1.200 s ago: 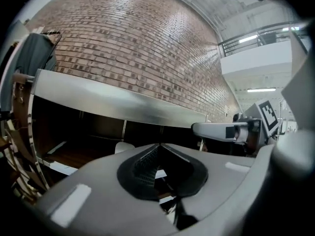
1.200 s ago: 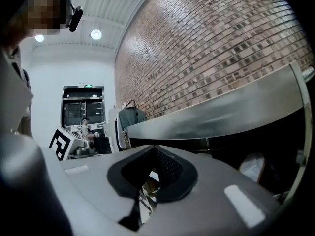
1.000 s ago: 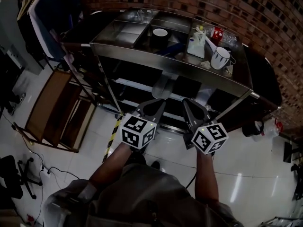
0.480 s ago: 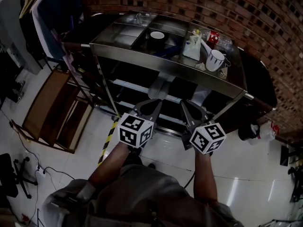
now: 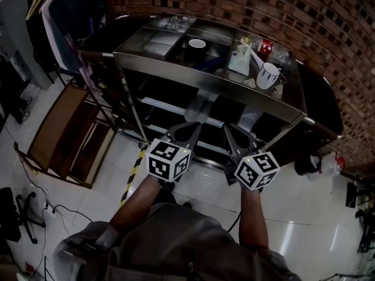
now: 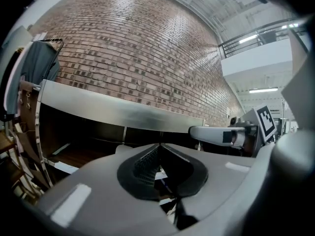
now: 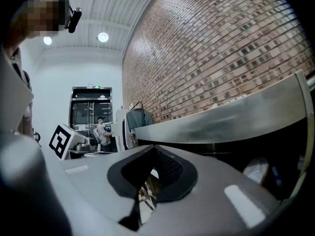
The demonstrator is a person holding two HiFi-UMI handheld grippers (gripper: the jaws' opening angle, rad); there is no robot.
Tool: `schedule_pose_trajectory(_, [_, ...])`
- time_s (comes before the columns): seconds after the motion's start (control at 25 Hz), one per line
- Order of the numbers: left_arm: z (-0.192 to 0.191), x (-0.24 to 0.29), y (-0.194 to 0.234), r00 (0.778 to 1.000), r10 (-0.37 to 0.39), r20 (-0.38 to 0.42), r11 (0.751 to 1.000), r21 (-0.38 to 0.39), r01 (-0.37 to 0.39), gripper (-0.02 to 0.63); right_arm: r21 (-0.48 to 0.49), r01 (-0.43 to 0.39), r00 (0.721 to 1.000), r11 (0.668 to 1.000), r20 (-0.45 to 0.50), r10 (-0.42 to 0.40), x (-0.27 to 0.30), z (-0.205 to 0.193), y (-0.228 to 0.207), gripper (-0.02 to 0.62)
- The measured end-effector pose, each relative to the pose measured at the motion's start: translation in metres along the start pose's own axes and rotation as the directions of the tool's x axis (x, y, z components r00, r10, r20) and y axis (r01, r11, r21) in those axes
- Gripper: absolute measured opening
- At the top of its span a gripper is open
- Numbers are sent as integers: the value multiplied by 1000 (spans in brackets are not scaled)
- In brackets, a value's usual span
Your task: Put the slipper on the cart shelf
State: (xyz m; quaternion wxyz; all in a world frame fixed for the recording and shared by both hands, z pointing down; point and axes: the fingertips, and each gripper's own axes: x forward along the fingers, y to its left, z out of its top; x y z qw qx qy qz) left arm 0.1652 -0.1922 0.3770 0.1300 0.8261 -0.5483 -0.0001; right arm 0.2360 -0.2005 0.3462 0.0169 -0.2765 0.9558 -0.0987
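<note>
A grey slipper [image 5: 199, 108] lies on the middle shelf of the steel cart [image 5: 205, 79], in the dark under the top tray. My left gripper [image 5: 191, 127] and right gripper [image 5: 229, 128] are held side by side in front of the cart, just short of that shelf, and both point at it. Each one is shut with nothing between its jaws. In the left gripper view the left gripper [image 6: 158, 145] has its jaws meeting at the tip before the cart's rail. The right gripper [image 7: 153, 147] looks the same in its own view.
The cart's top tray holds a white mug [image 5: 269, 74], a white container [image 5: 241, 60] and a dark pot with a white lid [image 5: 197, 44]. A pale bundle [image 5: 249, 118] sits on the shelf at the right. A wooden rack [image 5: 69, 134] stands left, with a brick wall behind.
</note>
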Motion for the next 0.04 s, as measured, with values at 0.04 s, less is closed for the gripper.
schedule_pose_trajectory(0.04, [0,0,0,1000,1,2,1000,-4,-1,8,1,-2,1000,1000,0,2,0,-1,1,-3])
